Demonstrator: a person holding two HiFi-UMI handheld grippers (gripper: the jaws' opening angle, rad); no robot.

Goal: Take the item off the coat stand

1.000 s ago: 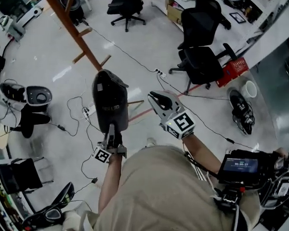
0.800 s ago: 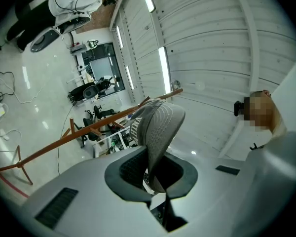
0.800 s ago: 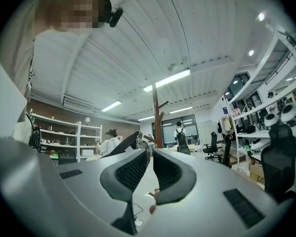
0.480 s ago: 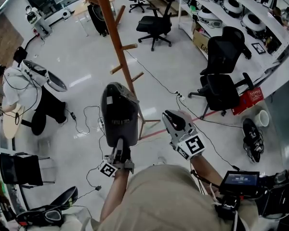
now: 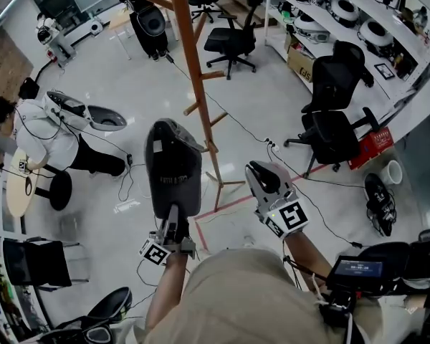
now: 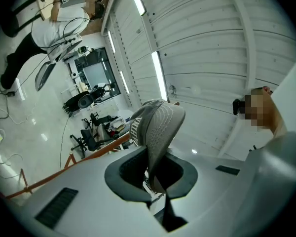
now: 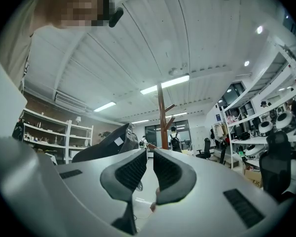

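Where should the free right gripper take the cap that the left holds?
Probably the free upper end of the cap, coming from its right side. It stands upright above the left gripper, pinched at its lower edge; the right gripper sits empty alongside.

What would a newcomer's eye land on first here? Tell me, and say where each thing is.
First comes the dark grey cap, pinched upright in the jaws of the left gripper, low in the middle of the head view. Just behind it, the tall wooden coat stand rises through the upper middle of that view. To the cap's right, the right gripper hovers with its jaws slightly apart and nothing between them.
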